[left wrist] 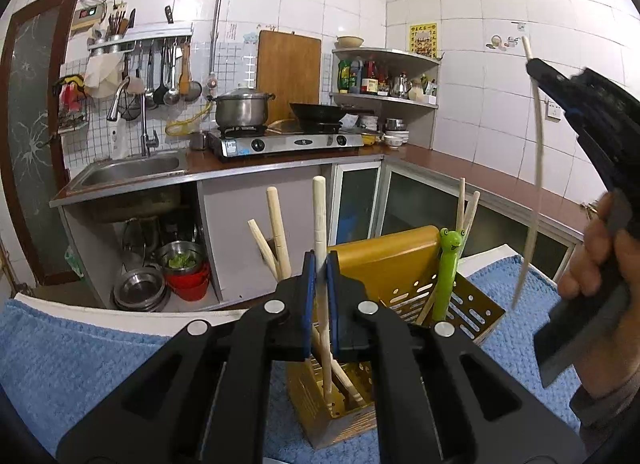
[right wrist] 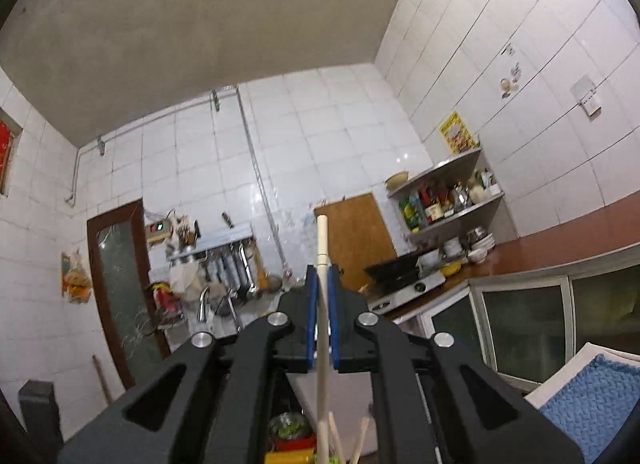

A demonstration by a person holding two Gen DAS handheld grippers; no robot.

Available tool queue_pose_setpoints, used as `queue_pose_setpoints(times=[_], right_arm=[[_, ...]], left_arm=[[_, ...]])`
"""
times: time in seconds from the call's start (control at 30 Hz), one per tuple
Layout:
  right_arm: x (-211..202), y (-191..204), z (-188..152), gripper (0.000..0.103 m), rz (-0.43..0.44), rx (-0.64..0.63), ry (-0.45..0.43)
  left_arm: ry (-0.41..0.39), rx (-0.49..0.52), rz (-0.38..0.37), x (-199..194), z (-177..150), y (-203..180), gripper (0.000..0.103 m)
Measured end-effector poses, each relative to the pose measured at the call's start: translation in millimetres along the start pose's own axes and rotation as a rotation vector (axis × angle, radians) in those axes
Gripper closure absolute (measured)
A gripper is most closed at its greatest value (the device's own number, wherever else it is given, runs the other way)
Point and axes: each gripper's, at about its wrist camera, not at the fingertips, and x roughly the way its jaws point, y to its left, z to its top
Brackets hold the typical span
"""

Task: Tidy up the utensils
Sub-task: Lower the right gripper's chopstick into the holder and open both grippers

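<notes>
A gold perforated utensil holder [left wrist: 404, 268] stands on a blue towel [left wrist: 80, 352]. My left gripper [left wrist: 320, 264] is shut on a pale wooden chopstick [left wrist: 320, 216] whose lower end reaches into the holder's front compartment. Two more wooden sticks [left wrist: 276, 232] lean at the holder's left, a green frog-headed utensil [left wrist: 448, 272] and thin sticks [left wrist: 466, 204] stand at its right. My right gripper [right wrist: 322, 276] is shut on another pale chopstick [right wrist: 323, 304], held upright high above the holder; it also shows in the left wrist view [left wrist: 536, 168] at the right.
The kitchen counter [left wrist: 480, 180] runs behind with a sink [left wrist: 132, 168], a gas stove [left wrist: 280, 140] with a pot and wok, and a corner shelf [left wrist: 384, 76] of bottles. Bowls sit in the open cabinet below the sink.
</notes>
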Motion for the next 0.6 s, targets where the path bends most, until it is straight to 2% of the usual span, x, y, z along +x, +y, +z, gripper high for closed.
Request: queue_pose_setpoints(times=[0.33,0.6], right_arm=[[3.7,10.5,-13.8,0.097,0.007,-0.085,0.029],[0.0,2.2,-43.6,0.097,0.035,-0.142,0.122]], left_arm=[[-0.016,0.003,-0.003,-1.4,-6.4,-2.1,0.098],[-0.007,-0.016,-0.004,-1.5,-7.8,-0.2,0.098]])
